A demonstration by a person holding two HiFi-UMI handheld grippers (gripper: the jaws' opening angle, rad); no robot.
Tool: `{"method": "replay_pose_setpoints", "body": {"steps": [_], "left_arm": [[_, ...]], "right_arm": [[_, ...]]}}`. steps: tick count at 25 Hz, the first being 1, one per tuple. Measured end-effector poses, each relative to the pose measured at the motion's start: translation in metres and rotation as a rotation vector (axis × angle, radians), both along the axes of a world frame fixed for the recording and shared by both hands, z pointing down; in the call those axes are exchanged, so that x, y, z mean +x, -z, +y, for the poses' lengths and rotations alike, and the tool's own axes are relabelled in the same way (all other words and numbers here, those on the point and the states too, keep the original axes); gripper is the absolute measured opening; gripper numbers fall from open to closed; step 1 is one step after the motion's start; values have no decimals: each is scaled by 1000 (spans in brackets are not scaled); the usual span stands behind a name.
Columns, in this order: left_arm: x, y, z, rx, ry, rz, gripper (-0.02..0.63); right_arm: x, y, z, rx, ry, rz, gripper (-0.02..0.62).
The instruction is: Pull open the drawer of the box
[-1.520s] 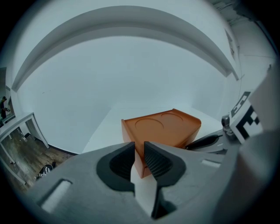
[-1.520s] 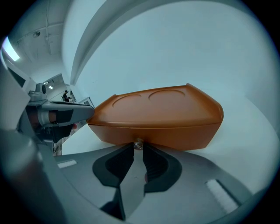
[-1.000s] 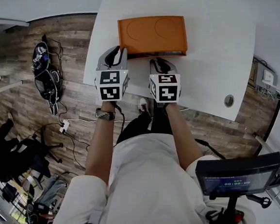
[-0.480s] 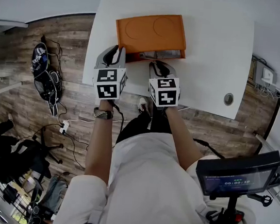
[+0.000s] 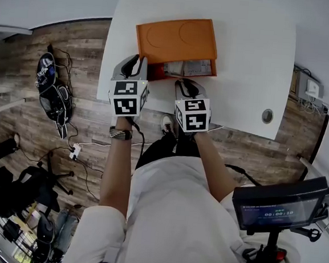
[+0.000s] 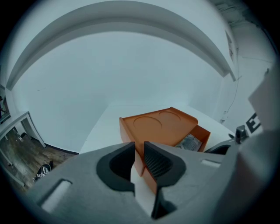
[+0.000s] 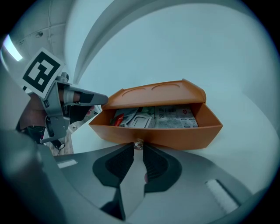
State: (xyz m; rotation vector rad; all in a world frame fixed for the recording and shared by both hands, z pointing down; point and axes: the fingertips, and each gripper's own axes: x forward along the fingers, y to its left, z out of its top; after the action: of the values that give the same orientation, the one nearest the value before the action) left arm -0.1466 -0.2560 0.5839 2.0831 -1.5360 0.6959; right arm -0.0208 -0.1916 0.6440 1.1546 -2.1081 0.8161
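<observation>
No print can be read: the packets (image 7: 175, 117) in the drawer (image 7: 183, 133) carry text and a red mark too small to make out, and the digits on the screen (image 5: 277, 212) blur

The orange box (image 5: 177, 39) sits on the white table (image 5: 251, 61), its drawer partly out toward the person

Only the right gripper view shows the knob (image 7: 138, 143), with the right gripper (image 7: 139, 149) clamped on it, and a red item (image 7: 117, 119) beside the packets

The left gripper (image 6: 139, 151) has a narrow gap; the box's near corner shows in it, but I cannot tell whether the pads press it
</observation>
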Motion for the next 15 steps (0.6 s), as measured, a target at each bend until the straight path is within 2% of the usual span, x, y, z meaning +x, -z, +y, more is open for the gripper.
{"method": "replay_pose_setpoints", "body": {"steps": [15], "left_arm": [[-3,-6,-6,-14,-4,-7,71]], "right_arm": [[2,-7,19,-24,2,-5,69]]}}
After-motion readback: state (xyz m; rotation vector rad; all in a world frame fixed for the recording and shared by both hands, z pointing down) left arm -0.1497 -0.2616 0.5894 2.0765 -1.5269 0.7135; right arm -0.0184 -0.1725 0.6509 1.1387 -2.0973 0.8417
